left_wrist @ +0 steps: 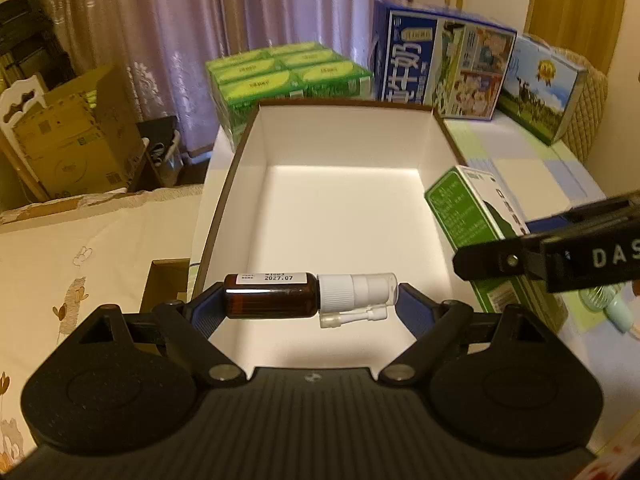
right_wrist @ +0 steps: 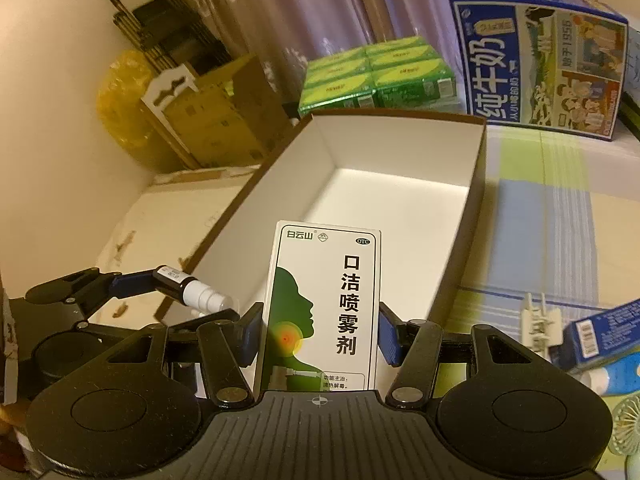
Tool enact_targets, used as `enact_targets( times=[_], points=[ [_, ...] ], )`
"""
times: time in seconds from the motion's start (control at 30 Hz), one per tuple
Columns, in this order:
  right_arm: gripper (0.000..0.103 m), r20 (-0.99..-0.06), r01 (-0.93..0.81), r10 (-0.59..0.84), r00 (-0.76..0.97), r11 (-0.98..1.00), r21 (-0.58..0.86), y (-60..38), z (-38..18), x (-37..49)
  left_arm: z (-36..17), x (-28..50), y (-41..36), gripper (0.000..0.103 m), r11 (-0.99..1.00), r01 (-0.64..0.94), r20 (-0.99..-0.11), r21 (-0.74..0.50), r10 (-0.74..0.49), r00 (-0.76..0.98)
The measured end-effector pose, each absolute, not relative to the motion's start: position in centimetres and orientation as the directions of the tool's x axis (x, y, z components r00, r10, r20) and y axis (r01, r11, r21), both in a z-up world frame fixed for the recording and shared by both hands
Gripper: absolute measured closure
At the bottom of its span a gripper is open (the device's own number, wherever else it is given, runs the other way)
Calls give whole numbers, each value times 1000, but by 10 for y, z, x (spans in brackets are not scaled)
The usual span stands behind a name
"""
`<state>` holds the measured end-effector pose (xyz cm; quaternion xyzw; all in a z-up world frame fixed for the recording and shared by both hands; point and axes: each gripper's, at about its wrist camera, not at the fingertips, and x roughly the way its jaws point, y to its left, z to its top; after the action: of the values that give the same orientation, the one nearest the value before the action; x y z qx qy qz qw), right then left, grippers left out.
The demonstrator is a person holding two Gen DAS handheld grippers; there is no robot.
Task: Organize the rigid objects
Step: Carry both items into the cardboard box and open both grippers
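Item: amber spray bottle (left_wrist: 270, 295), white pump cap; held crosswise over the near end of the open white box (left_wrist: 340, 208), left gripper (left_wrist: 310, 300) jaws pinching it end to end. Likely light, rigid, smooth; breakable if glass. Right gripper (right_wrist: 320, 330) jaws clamp the spray carton (right_wrist: 324, 308) by its sides; probably light, crushable.

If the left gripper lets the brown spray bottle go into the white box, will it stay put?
Probably not: the spray bottle is round and held sideways by the left gripper, so it may roll on the white box floor. Glass-looking, so possibly fragile.
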<state>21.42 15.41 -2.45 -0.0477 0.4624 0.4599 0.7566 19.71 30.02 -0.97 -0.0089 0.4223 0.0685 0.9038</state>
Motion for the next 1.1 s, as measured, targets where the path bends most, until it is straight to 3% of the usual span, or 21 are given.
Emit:
enact_targets(
  times=[0.5,1.1],
  points=[
    [49,-833,-743,523,179,627,234,198,-68,228,-54,237,324,16,999,-28,-830,37,47,556],
    [49,-865,-756,462,195,633,168,204,-70,236,-61,253,329,16,998,54,-862,15,-15,507]
  ],
)
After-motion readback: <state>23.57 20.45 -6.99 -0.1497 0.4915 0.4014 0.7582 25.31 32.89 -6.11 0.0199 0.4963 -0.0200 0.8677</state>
